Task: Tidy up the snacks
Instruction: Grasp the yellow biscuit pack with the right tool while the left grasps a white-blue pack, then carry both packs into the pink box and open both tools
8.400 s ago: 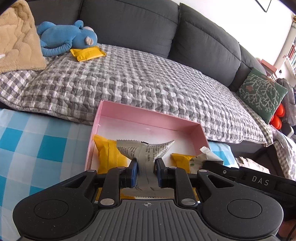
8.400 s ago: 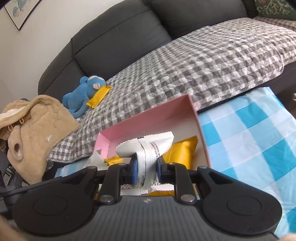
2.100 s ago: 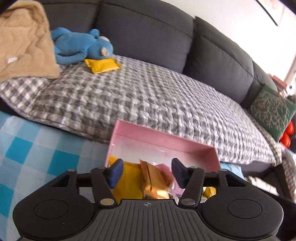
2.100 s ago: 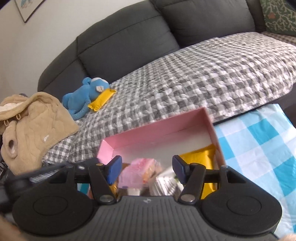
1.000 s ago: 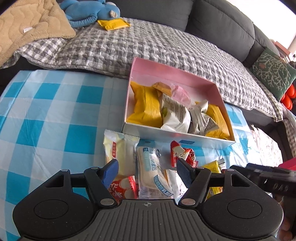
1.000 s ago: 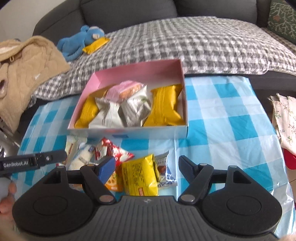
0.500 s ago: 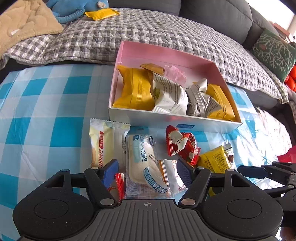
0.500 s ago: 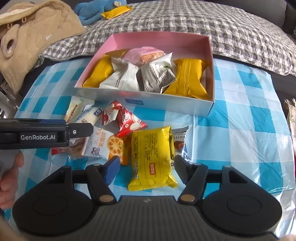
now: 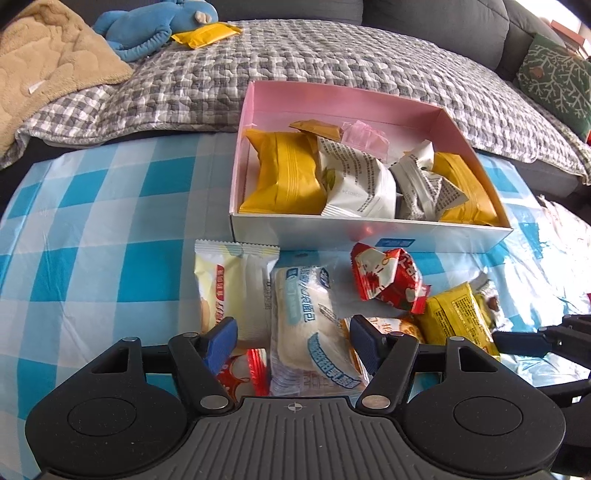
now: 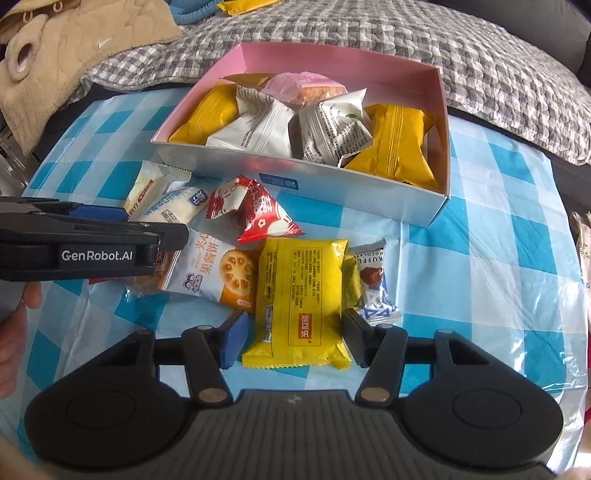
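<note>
Your right gripper (image 10: 293, 338) tips steeply down over the blue-checked tablecloth (image 10: 491, 206), its jaws closing on either side of the yellow snack packet (image 10: 301, 295) that lies flat between them; the pads are not yet pressing on it, with a small gap visible at each side. Your left gripper (image 9: 293, 341) is angled down in the same way, jaws also closing, with the white bread packet (image 9: 310, 328) lying between the blue pads (image 9: 221, 338) but not clamped. In the right wrist view, the left gripper reaches in from the left edge, with part of your hand (image 10: 14, 321) visible below it. Just beyond both grippers the loose snacks lie crowded together: a cream biscuit packet (image 9: 229, 291), a red triangular packet (image 10: 255, 210), an orange-and-white cookie packet (image 10: 218, 273) and a small blue-and-white chocolate (image 10: 373, 284) just beside the yellow packet. Farther on stands the pink box (image 10: 441, 92), open, holding yellow, white and pink packets. Behind it lies a grey checked quilt (image 9: 332, 62), with a blue plush toy (image 9: 147, 26) and a tan blanket (image 9: 48, 66).
</note>
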